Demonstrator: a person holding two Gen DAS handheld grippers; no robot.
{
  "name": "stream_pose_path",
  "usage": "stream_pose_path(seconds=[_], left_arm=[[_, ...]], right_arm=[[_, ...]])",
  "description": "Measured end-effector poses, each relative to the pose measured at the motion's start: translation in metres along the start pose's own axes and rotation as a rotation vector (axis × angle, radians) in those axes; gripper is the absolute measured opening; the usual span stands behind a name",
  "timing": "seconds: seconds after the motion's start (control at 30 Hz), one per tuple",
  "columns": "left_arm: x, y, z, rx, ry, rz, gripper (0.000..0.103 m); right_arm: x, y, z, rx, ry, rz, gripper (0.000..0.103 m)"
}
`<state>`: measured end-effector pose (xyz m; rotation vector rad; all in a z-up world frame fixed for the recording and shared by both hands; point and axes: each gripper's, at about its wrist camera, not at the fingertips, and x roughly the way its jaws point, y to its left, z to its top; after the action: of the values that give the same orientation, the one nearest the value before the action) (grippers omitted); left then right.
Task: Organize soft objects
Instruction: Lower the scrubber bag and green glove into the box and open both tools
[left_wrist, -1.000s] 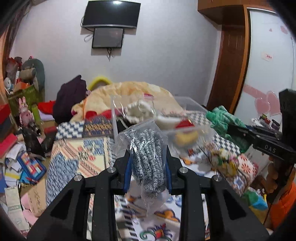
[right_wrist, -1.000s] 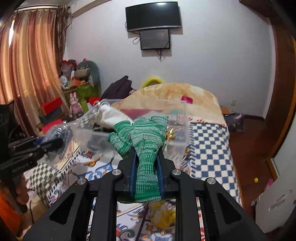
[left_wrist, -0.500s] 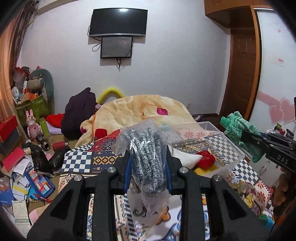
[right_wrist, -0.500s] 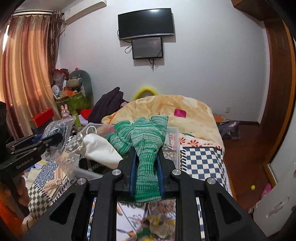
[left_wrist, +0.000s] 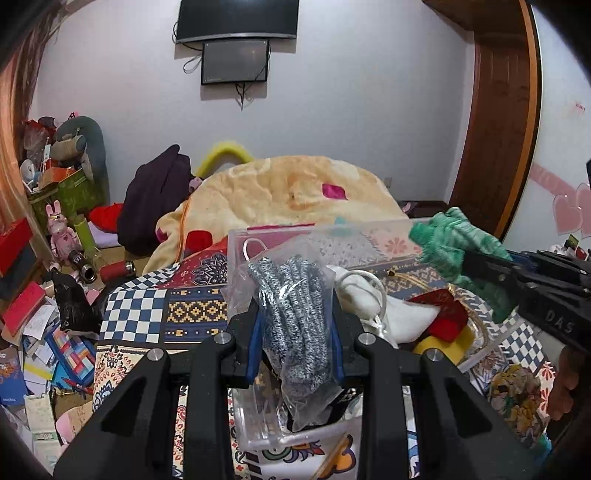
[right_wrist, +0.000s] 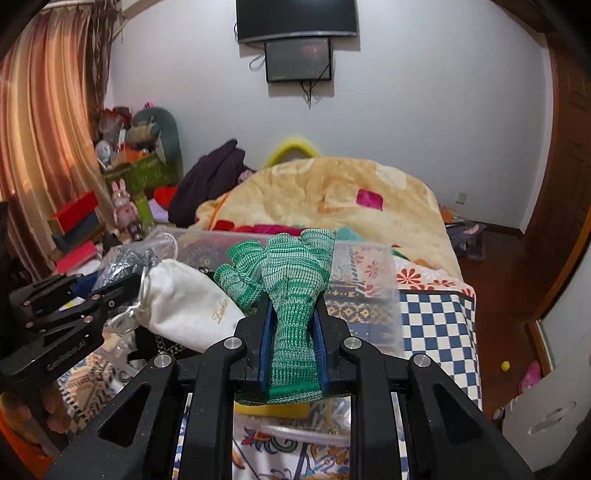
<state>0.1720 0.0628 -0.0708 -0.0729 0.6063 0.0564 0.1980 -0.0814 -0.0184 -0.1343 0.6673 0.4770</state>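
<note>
My left gripper (left_wrist: 295, 310) is shut on a clear bag of black-and-white knit gloves (left_wrist: 295, 306) and holds it over the near end of a clear plastic bin (left_wrist: 280, 236) on the bed. My right gripper (right_wrist: 293, 306) is shut on green knit gloves (right_wrist: 288, 273), held above the same bin (right_wrist: 369, 266). The green gloves also show at the right of the left wrist view (left_wrist: 454, 243). In the bin lie a white drawstring pouch (right_wrist: 184, 299) and red and yellow soft items (left_wrist: 443, 317).
The bin sits on a patterned bedspread (left_wrist: 147, 310) with a rumpled yellow blanket (left_wrist: 295, 192) behind it. Clutter of boxes, papers and toys (left_wrist: 44, 295) fills the floor to the left. A wardrobe (left_wrist: 561, 147) stands at the right.
Both grippers have moved forward and over the bin with their gloves still held. The bin and its contents now lie directly under the jaws.
</note>
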Motion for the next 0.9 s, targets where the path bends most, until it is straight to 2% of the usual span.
stream_pose_path(seconds=[0.27,0.4,0.53,0.67,0.83,0.9], left_arm=[[0.008,-0.006,-0.003,0.025,0.023,-0.001,0.030],[0.007,-0.010,-0.004,0.032,0.023,-0.002,0.031],[0.004,-0.010,-0.006,0.031,0.028,-0.012,0.034],[-0.004,-0.008,-0.008,0.028,0.020,-0.025,0.038],[-0.021,-0.006,-0.006,0.017,-0.008,-0.049,0.040],[-0.029,-0.006,-0.005,0.011,-0.027,-0.058,0.044]], right_arm=[[0.024,0.000,-0.006,-0.015,0.087,-0.005,0.020],[0.023,0.000,-0.008,-0.025,0.095,-0.014,0.020],[0.020,-0.003,-0.008,-0.028,0.107,-0.014,0.029],[0.015,-0.005,-0.006,-0.021,0.090,-0.014,0.050],[-0.001,-0.004,-0.002,-0.029,0.051,-0.005,0.050],[-0.008,-0.003,-0.001,-0.035,0.033,-0.003,0.050]])
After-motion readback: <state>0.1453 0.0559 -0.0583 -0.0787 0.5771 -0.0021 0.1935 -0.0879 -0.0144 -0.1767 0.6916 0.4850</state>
